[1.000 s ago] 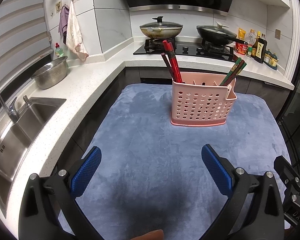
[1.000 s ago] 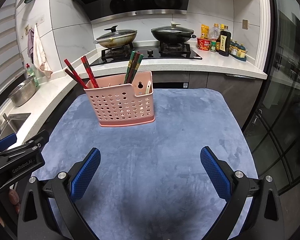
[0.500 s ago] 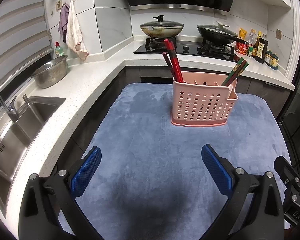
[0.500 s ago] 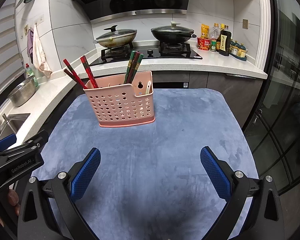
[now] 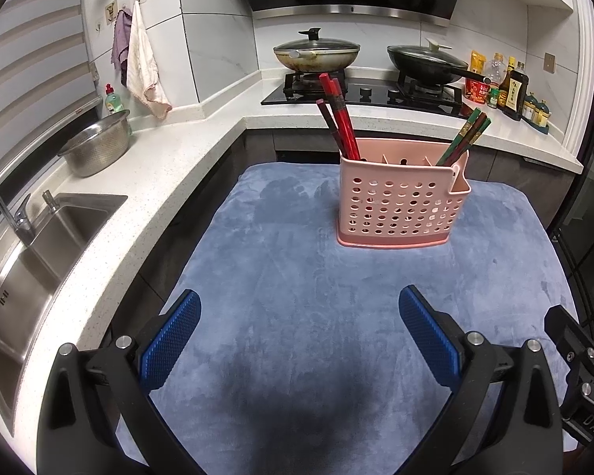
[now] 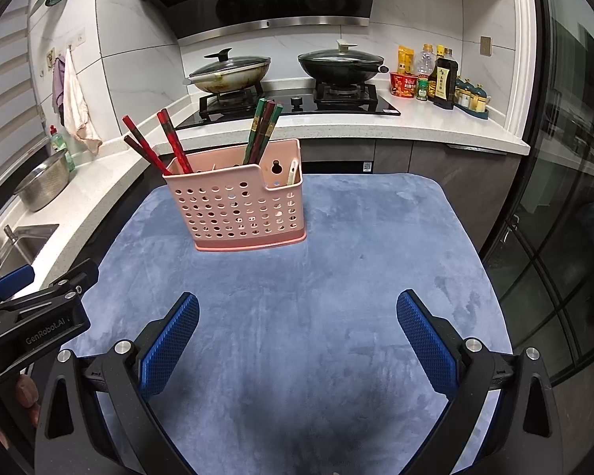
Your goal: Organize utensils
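A pink perforated utensil basket (image 5: 400, 206) stands on a blue-grey mat (image 5: 297, 297), also in the right wrist view (image 6: 237, 206). Red chopsticks (image 5: 338, 118) lean in its left compartment (image 6: 166, 138). Green-and-red chopsticks (image 5: 465, 136) lean in a right compartment (image 6: 263, 128). A pale utensil (image 6: 293, 172) sits in the small end pocket. My left gripper (image 5: 299, 322) is open and empty, well in front of the basket. My right gripper (image 6: 297, 322) is open and empty, also in front. The left gripper's body (image 6: 27, 316) shows at the right view's left edge.
A white counter with a steel sink (image 5: 31, 245) and a colander bowl (image 5: 99, 144) runs along the left. A hob with two lidded pans (image 5: 316, 53) and sauce bottles (image 5: 511, 89) lies behind the mat. A glass door (image 6: 566, 198) is on the right.
Both views have shifted slightly; the basket sits a little higher and nearer the right in the left wrist view. Both grippers stay open and empty.
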`<control>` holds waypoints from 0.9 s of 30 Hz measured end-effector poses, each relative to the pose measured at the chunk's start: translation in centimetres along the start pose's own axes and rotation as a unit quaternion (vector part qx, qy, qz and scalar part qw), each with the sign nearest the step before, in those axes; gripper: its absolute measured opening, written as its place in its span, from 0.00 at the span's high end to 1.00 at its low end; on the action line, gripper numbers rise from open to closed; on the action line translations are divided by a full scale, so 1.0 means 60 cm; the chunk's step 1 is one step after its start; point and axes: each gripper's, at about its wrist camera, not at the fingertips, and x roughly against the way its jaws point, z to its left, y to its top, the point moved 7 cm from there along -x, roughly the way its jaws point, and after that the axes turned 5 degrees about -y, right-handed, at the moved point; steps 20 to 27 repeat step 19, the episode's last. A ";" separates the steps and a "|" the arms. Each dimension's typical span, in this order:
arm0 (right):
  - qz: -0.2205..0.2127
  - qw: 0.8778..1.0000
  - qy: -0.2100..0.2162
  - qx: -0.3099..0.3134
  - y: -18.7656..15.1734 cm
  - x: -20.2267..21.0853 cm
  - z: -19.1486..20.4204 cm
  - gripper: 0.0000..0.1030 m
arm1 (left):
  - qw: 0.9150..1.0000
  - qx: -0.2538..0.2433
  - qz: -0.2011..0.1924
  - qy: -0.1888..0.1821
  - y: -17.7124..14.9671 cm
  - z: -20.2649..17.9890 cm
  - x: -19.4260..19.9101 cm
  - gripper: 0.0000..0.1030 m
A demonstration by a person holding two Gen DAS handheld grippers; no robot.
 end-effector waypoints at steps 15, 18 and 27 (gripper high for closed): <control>0.001 1.000 0.000 -0.001 -0.001 -0.003 -0.001 0.06 | 1.000 0.003 -0.002 -0.001 -0.001 -0.001 -0.002 0.07; 0.000 1.000 -0.001 -0.002 -0.001 -0.005 -0.002 0.06 | 1.000 0.006 0.000 -0.003 0.000 0.001 -0.003 0.07; 0.001 1.000 -0.001 -0.003 -0.002 -0.006 -0.002 0.06 | 1.000 0.006 0.000 -0.003 0.001 0.002 -0.004 0.07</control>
